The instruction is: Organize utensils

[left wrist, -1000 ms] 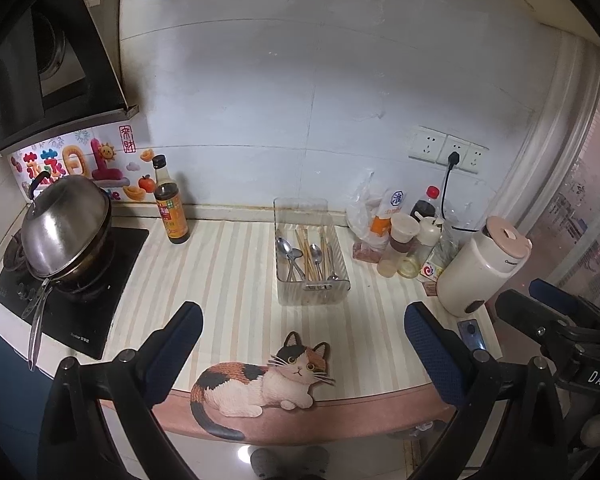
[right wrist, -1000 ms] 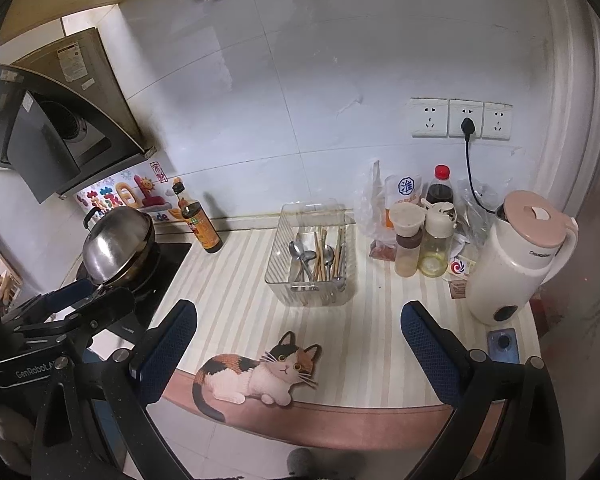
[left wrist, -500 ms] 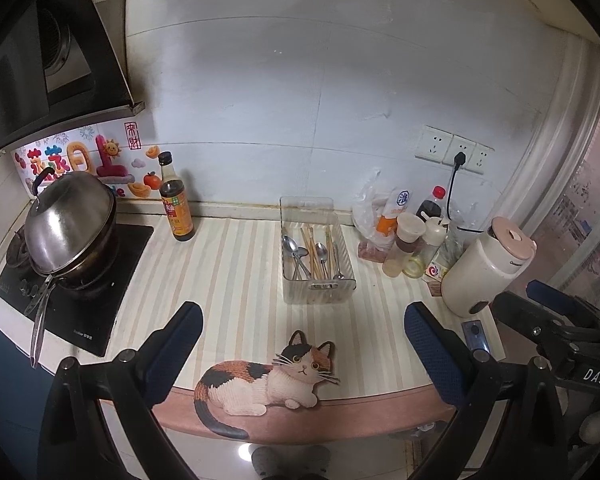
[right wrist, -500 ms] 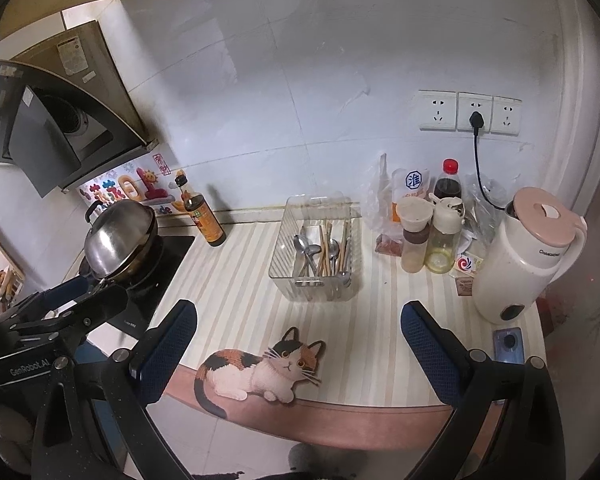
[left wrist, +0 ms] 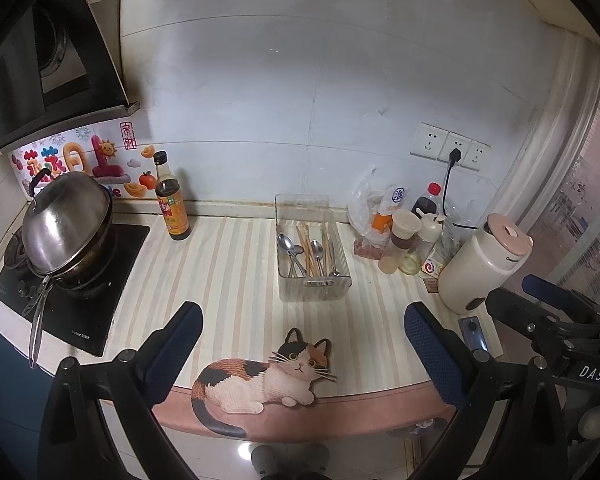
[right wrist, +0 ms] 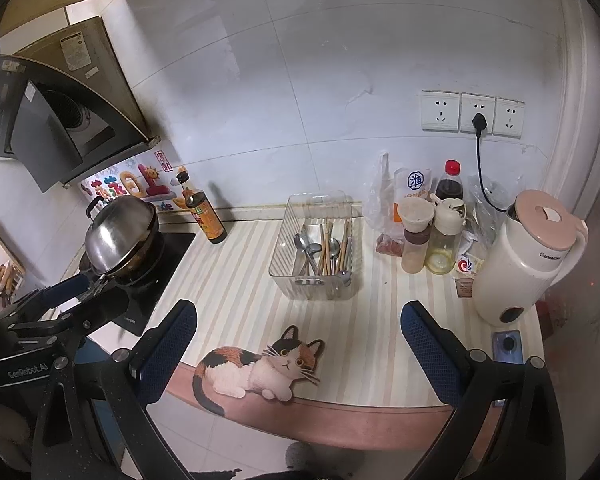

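A clear plastic bin [left wrist: 315,283] [right wrist: 314,285] stands on the striped counter near the back wall. Inside lie metal spoons [left wrist: 290,250] [right wrist: 306,248] and wooden chopsticks [left wrist: 308,248] [right wrist: 332,246], sorted side by side. My left gripper [left wrist: 302,334] is open and empty, held back above the counter's front edge, well short of the bin. My right gripper [right wrist: 300,330] is open and empty, also back at the front edge. Each gripper shows at the side of the other's view.
A pot on a black cooktop [left wrist: 66,228] sits at left, with a soy sauce bottle [left wrist: 172,204] beside it. Condiment jars and bottles [right wrist: 428,236], a white kettle [right wrist: 520,256] and a phone [right wrist: 508,346] crowd the right. A cat-shaped mat [left wrist: 260,376] lies at the front edge.
Both grippers have drawn back and slightly up from the counter; the bin appears a little farther away. Both stay open and empty.
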`<action>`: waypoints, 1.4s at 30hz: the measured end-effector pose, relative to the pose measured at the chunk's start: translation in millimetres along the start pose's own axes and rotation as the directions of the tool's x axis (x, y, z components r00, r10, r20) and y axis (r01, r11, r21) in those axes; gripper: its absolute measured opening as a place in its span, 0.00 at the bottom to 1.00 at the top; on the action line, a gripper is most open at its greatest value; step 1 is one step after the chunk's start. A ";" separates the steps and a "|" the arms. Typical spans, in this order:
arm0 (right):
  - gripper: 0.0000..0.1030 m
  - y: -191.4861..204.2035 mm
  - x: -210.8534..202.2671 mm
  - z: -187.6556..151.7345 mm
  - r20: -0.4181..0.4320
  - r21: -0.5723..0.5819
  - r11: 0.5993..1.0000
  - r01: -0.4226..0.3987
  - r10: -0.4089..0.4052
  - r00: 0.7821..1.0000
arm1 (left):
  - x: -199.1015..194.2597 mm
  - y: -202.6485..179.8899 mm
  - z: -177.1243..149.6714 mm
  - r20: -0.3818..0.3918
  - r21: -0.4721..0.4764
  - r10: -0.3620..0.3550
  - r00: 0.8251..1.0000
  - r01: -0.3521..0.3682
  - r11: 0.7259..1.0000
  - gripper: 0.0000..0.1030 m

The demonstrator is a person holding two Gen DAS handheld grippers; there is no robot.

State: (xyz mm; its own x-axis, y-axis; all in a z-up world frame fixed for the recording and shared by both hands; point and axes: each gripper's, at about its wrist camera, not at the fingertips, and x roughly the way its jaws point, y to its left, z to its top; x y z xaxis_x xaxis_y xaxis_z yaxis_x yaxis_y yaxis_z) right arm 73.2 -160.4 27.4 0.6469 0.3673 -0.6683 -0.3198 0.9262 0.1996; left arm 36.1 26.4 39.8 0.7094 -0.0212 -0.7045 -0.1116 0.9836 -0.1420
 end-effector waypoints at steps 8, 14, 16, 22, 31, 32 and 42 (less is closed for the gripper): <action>1.00 -3.1 -1.3 0.6 -0.003 -0.005 1.000 -0.005 0.005 1.000 | -0.7 -3.7 -0.2 -0.005 0.014 -0.011 1.000 0.011 1.000 1.00; 1.00 -6.7 -2.9 0.1 -0.006 -0.001 1.000 -0.008 0.008 1.000 | -1.0 -5.3 0.1 -0.004 0.013 -0.009 1.000 0.009 1.000 1.00; 1.00 -7.8 -3.7 -0.9 -0.008 -0.001 1.000 -0.009 0.009 1.000 | -1.1 -6.0 0.2 -0.004 0.013 -0.008 1.000 0.008 1.000 1.00; 1.00 -7.3 -4.5 -0.8 -0.006 0.002 1.000 -0.007 0.007 1.000 | -2.1 -4.8 -0.1 -0.004 0.014 -0.009 1.000 0.009 1.000 1.00; 1.00 -7.6 -4.8 -0.8 -0.008 0.002 1.000 -0.007 0.007 1.000 | -3.0 -4.0 -0.3 -0.002 0.014 -0.009 1.000 0.009 1.000 1.00; 1.00 -7.4 -4.8 -0.5 -0.007 0.003 1.000 -0.006 0.006 1.000 | -2.9 -3.9 -0.3 -0.003 0.015 -0.008 1.000 0.008 1.000 1.00; 1.00 -6.5 -5.2 -1.0 -0.006 0.006 1.000 -0.004 0.004 1.000 | -4.1 -1.5 -0.5 -0.003 0.016 -0.016 1.000 0.016 1.000 1.00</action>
State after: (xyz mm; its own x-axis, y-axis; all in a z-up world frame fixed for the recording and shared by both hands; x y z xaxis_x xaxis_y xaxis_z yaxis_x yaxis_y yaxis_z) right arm 71.3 -168.4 28.9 0.6414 0.3703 -0.6719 -0.3177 0.9254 0.2067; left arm 33.1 25.0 42.5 0.7088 -0.0377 -0.7044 -0.0889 0.9858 -0.1422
